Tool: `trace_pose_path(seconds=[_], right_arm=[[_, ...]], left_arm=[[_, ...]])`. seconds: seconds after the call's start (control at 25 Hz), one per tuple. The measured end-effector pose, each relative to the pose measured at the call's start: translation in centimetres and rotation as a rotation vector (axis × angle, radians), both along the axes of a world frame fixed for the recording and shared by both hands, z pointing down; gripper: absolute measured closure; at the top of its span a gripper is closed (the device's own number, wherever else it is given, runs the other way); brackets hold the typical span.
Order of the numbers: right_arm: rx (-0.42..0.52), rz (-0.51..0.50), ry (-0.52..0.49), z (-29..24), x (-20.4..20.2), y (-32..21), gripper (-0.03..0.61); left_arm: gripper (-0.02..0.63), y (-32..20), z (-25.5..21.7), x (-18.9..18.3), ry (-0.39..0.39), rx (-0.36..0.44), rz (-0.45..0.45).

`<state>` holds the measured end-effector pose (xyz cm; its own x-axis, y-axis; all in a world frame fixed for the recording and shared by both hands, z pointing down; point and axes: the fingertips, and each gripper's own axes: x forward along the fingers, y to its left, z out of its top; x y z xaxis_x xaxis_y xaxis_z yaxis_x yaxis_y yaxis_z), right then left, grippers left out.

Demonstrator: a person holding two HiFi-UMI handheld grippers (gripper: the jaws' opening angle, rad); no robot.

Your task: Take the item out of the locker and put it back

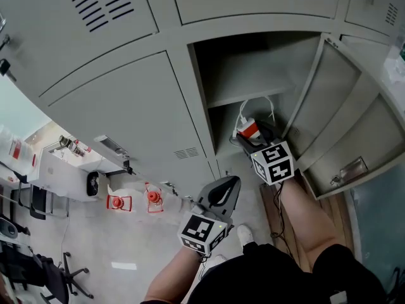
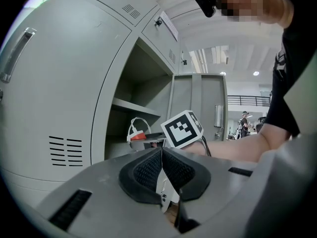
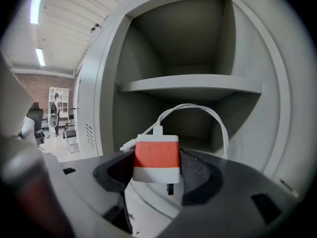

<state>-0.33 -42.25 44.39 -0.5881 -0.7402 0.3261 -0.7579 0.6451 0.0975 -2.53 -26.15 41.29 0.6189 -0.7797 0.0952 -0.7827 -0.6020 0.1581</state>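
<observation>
A white charger with an orange-red band (image 3: 157,158) and a looped white cable (image 3: 198,110) sits between the pads of my right gripper (image 3: 157,175), which is shut on it. In the head view that gripper (image 1: 245,139) holds the charger (image 1: 248,129) at the mouth of the open locker compartment (image 1: 253,68), just below its inner shelf (image 1: 250,97). My left gripper (image 1: 221,192) hangs lower, in front of the closed doors, shut with nothing in it. The left gripper view shows its pads (image 2: 148,171) pressed together, and the charger (image 2: 138,135) beyond them.
The locker door (image 1: 345,122) stands swung open to the right. Closed grey locker doors (image 1: 126,113) fill the left. The person's bare legs (image 1: 304,214) and a shoe (image 1: 245,234) are below. Red stands (image 1: 152,198) and office chairs (image 1: 60,277) are on the floor at left.
</observation>
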Motion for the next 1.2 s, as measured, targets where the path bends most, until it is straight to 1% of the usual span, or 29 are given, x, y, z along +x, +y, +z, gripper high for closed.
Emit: trace_pose_path(seconds=[0.28, 0.52, 0.72, 0.92, 1.2], right_arm=[[-0.018, -0.009, 0.048, 1.7, -1.1, -3.5, 0.253], [-0.034, -0.016, 0.121, 3.5, -1.3, -5.8, 0.253], [-0.053, -0.016, 0.152, 4.6, -1.3, -6.6, 0.253], [-0.052, -0.021, 0.183, 5.3, -1.3, -7.0, 0.253], [-0.088, -0.033, 0.253, 7.0, -1.2, -7.4, 0.253]], left_arm=[[0.597, -1.9, 0.5, -0.7, 0.0, -0.013, -0.033], [0.597, -3.7, 0.6, -0.7, -0.006, -0.011, -0.039], [0.597, -4.5, 0.7, -0.4, -0.003, -0.015, -0.034], [0.597, -5.0, 1.0, 0.0, -0.007, -0.016, -0.027], [0.597, -4.8, 1.3, 0.1, -0.012, -0.022, -0.023]])
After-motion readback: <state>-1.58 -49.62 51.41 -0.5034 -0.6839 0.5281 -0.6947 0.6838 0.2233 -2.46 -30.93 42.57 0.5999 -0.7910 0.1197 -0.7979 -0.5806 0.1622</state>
